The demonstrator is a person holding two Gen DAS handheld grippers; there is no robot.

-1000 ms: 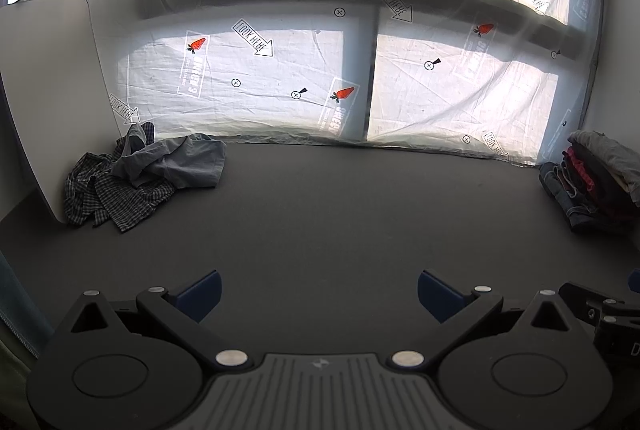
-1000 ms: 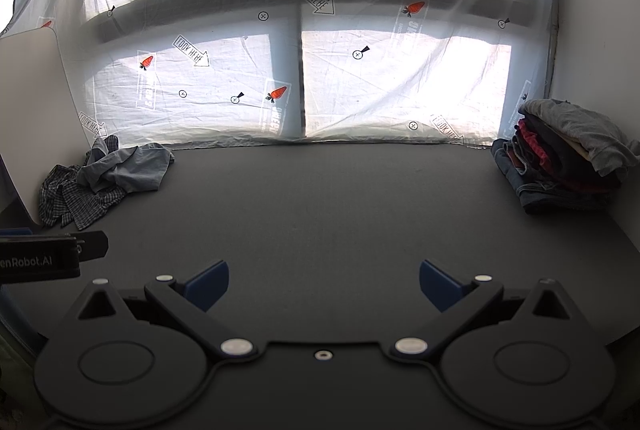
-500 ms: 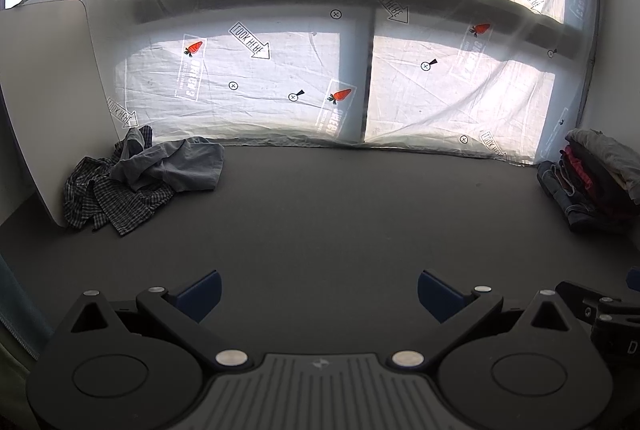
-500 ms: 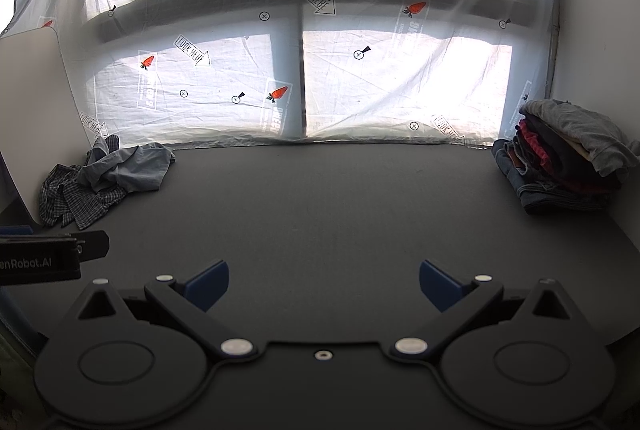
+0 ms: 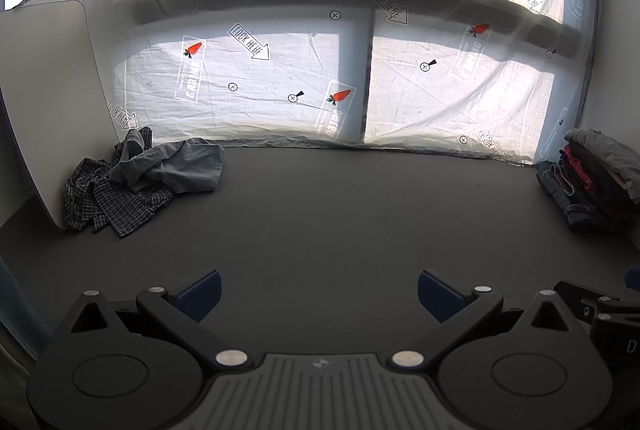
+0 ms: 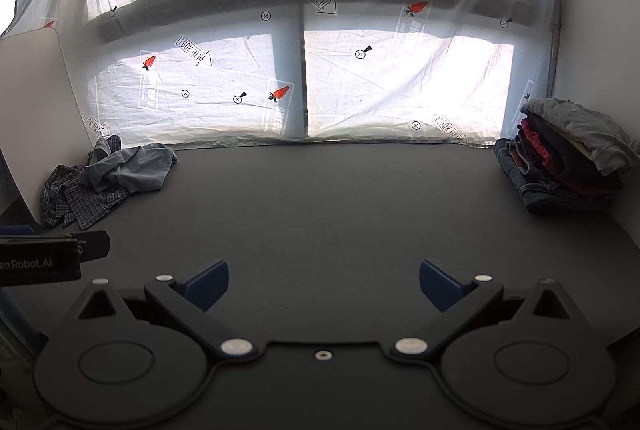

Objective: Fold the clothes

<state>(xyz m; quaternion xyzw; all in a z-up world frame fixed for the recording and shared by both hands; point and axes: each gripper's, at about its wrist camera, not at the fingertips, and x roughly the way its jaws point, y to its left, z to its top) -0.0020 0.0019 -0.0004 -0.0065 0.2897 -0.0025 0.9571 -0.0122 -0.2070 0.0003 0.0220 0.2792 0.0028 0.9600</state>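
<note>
- Tabletop (image 5: 340, 222), dark grey, bare mid-frame.
- Crumpled clothes (image 5: 136, 181) centre left; folded stack (image 6: 560, 161) centre right.
- Printed sheeting (image 6: 400, 85) over windows.
- Left gripper (image 5: 318, 296), right gripper (image 6: 324, 286): spread wide, empty.

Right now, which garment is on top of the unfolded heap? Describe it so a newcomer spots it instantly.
Find the white board leaning at the table's far left corner; a crumpled heap of clothes lies at its foot. The top piece is the plain grey-blue garment, bunched toward the window side. It rests on a dark checked shirt, and its solid, unpatterned fabric sets it apart.
</note>
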